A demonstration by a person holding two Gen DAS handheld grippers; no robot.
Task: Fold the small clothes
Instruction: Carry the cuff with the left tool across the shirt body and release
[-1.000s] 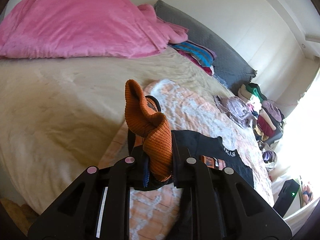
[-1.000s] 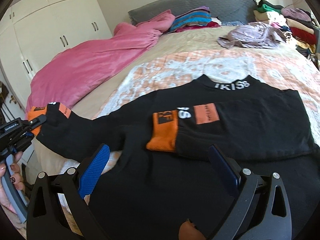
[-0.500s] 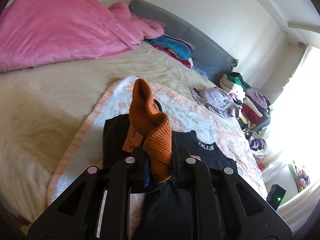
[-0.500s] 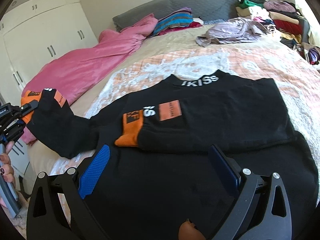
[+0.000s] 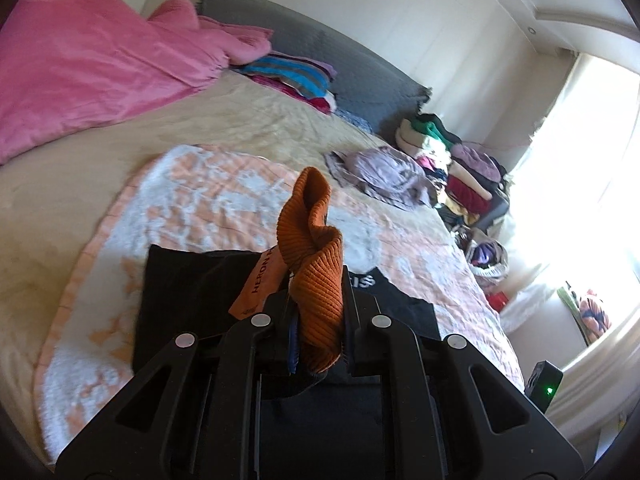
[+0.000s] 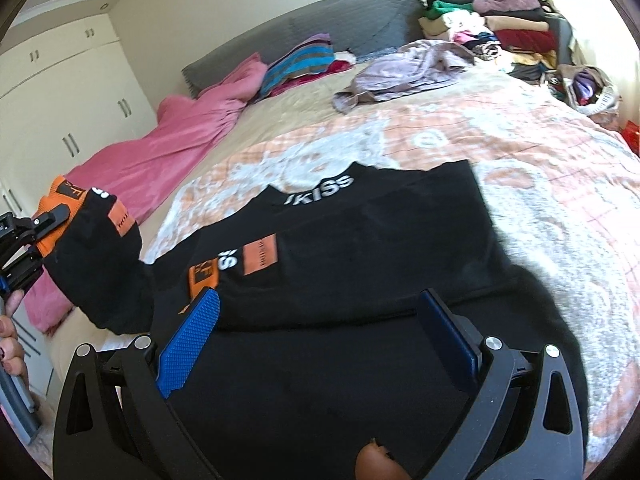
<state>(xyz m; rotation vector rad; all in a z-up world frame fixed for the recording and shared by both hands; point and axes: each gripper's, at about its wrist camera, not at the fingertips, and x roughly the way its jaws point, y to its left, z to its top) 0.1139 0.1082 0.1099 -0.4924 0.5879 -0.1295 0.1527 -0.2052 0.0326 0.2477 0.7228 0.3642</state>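
A black sweatshirt (image 6: pixel 360 248) with white collar lettering and orange patches lies on the peach and white blanket (image 6: pixel 520 152). One sleeve with its orange cuff (image 6: pixel 202 276) is folded across the chest. My left gripper (image 5: pixel 320 320) is shut on the other sleeve's orange ribbed cuff (image 5: pixel 312 248), held up off the bed. From the right wrist view that left gripper (image 6: pixel 38 236) shows at the far left, holding the raised sleeve (image 6: pixel 100 272). My right gripper (image 6: pixel 316 336) hangs open over the sweatshirt's lower body, nothing between its blue pads (image 6: pixel 188 340).
A pink duvet (image 5: pixel 88 64) lies at the bed's left. Folded striped clothes (image 5: pixel 292 80) sit by the grey headboard (image 6: pixel 320 28). A crumpled lilac garment (image 6: pixel 404 68) lies past the sweatshirt. A clothes pile (image 5: pixel 460 164) stands beside the bed. White wardrobes (image 6: pixel 68 108) line the left wall.
My left gripper has carried the orange cuff and sleeve in over the blanket, toward the sweatshirt's body. The right gripper has shifted sideways, staying open above the sweatshirt.
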